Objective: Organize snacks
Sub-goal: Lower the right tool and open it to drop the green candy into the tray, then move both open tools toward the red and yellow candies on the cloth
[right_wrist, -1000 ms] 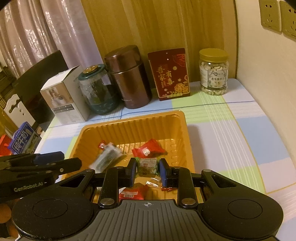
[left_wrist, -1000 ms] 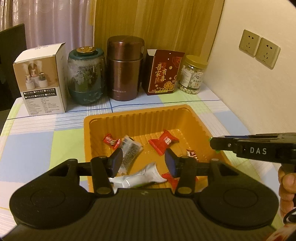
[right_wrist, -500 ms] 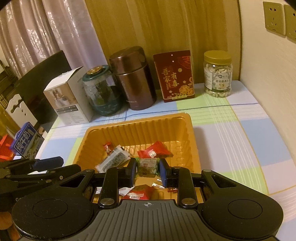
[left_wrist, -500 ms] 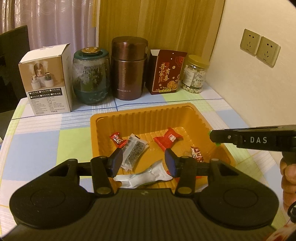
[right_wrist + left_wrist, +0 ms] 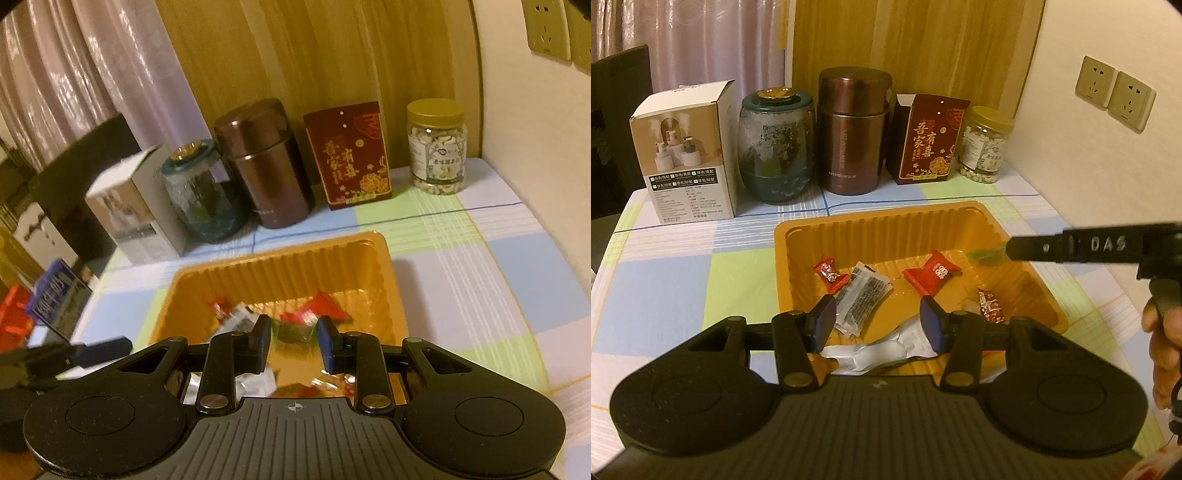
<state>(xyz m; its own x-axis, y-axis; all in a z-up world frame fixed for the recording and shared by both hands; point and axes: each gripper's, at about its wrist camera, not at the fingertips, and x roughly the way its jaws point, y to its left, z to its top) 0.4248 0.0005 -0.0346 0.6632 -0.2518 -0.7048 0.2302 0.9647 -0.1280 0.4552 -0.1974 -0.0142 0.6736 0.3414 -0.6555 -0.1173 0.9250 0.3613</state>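
Observation:
An orange tray (image 5: 886, 225) on the checked tablecloth holds several wrapped snacks: a red candy (image 5: 932, 272), a small red one (image 5: 829, 273), a clear dark packet (image 5: 862, 297), a white wrapper (image 5: 882, 349). My left gripper (image 5: 877, 323) is open and empty above the tray's near edge. My right gripper (image 5: 293, 341) holds a green candy (image 5: 293, 330) between its fingers over the tray (image 5: 277, 266); in the left wrist view it reaches in from the right with the green candy (image 5: 988, 254) at its tip.
Along the back stand a white box (image 5: 687, 155), a green glass jar (image 5: 775, 147), a brown canister (image 5: 853, 133), a red box (image 5: 929, 142) and a cashew jar (image 5: 984, 146). The wall with sockets (image 5: 1115, 94) is on the right.
Both grippers have risen and pulled back a little from the tray. The right gripper's fingers have spread slightly, with the green candy still between them.

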